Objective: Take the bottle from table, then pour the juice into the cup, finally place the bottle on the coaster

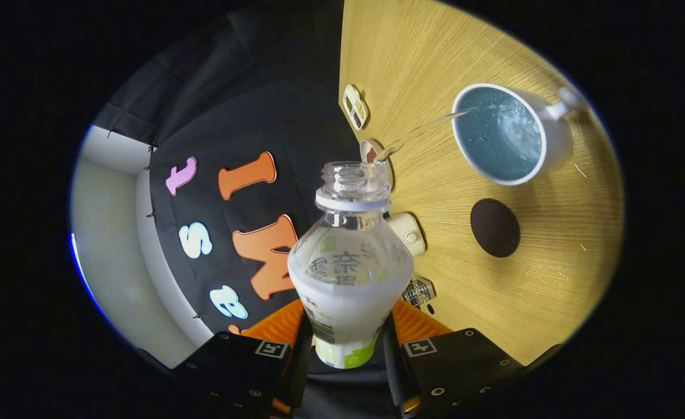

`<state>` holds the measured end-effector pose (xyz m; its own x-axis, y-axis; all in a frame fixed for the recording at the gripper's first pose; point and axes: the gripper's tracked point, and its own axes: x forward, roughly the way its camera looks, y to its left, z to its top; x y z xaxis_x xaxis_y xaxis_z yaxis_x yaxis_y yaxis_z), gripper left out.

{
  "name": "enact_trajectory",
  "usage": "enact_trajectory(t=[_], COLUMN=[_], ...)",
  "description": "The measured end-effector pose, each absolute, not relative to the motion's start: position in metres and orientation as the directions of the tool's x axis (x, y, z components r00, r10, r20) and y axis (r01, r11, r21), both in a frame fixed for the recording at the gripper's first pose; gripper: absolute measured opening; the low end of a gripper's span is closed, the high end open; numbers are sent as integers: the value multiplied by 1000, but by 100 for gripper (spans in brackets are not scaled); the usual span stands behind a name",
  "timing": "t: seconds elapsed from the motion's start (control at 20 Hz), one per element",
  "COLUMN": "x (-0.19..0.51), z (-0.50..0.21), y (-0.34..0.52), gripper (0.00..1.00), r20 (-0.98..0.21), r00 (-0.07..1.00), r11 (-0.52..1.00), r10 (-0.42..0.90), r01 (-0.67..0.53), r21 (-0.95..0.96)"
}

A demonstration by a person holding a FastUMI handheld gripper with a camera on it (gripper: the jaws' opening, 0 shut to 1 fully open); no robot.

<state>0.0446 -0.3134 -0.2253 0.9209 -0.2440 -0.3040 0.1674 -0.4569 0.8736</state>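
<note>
Gripper point(347, 349) clamps the clear plastic bottle point(349, 273); thin stream could miss the white cup point(508, 137) if tilt wobbles.

Bottle point(349, 273) between the gripper point(347, 349) fingers; beyond, cup point(508, 137) beside coaster point(494, 227), apparently apart, on table point(552, 279).

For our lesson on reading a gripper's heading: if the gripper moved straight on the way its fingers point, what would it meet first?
The gripper is shut on the clear plastic bottle, so the bottle leads. Beyond its open mouth lies the small round sticker at the wooden table edge, probably first; depth is unclear.
</note>
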Motion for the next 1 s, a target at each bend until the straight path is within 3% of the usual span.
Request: enact_trajectory(t=[1.0], x=[44], z=[-217], y=[-318], gripper=[57], r20=[-302], r00=[919], r11=[-515], r10=[-253], r01=[136], r21=[846])
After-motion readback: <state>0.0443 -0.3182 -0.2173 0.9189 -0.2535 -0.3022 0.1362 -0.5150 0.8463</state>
